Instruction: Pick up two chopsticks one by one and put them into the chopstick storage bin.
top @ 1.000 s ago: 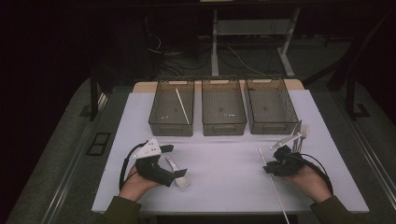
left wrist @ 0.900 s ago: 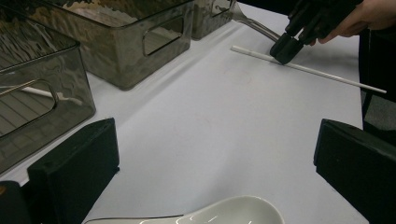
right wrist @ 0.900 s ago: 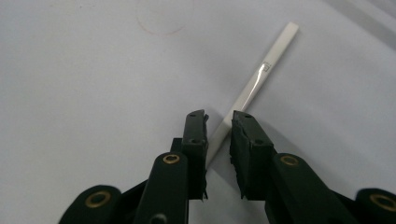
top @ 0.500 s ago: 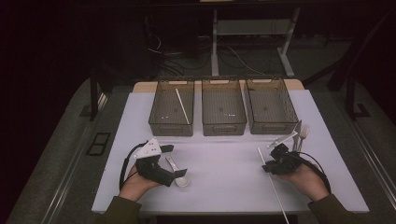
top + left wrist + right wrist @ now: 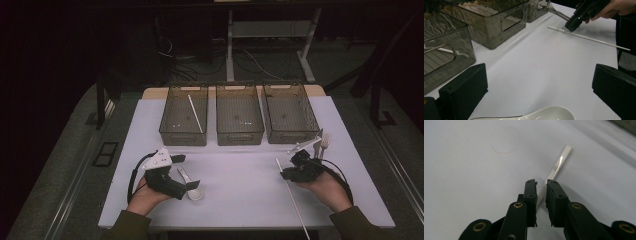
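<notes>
At 4 o'clock on the white table (image 5: 240, 200), my right gripper (image 5: 541, 185) straddles a white chopstick (image 5: 295, 200), jaws nearly closed around it. My left gripper (image 5: 187, 172) gapes wide over a white spoon (image 5: 541, 115).

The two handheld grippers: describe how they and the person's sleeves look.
The left gripper is black, with a grey three-cornered plate on top, a black cable looping behind it and broad, blocky black jaws. The right gripper is black too, with narrower jaws, brass-coloured rivets at the joints and a black cable. Both sleeves are olive-brown.
</notes>
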`<state>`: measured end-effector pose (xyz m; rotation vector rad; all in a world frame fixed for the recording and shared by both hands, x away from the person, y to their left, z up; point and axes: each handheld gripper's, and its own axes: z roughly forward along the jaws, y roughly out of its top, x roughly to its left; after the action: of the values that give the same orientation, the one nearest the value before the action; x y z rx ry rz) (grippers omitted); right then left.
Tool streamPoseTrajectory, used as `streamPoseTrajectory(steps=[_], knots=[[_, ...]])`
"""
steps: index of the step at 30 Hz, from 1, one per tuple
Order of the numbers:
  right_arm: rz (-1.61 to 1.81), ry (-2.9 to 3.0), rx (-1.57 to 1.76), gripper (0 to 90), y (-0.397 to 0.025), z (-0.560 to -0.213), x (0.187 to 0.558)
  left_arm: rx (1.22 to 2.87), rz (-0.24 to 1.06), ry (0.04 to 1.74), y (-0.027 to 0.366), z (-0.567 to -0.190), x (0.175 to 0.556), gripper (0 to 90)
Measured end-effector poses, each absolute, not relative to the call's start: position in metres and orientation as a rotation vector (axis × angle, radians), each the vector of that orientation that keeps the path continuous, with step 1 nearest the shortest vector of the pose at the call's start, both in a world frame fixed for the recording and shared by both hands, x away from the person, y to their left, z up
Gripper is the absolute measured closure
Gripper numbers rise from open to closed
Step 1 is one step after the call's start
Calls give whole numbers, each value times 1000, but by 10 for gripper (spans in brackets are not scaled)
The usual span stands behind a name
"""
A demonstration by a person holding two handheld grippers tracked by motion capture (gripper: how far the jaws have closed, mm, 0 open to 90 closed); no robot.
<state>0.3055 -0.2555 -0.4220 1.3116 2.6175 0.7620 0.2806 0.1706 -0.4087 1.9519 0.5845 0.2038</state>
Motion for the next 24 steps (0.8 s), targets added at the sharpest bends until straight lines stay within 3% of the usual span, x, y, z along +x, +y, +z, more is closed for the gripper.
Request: streamPoseTrajectory(steps=[7,13,24], knots=[[747,2557,1318,893,-265,-423,321,1958,202,579,170,-409,281,0],[798,2551,1365,894,-267,-425,336,1956,202,580,170,-408,280,0],[826,2714,1265,896,-259,-419,273,1950,206,586,171,-408,279,0]])
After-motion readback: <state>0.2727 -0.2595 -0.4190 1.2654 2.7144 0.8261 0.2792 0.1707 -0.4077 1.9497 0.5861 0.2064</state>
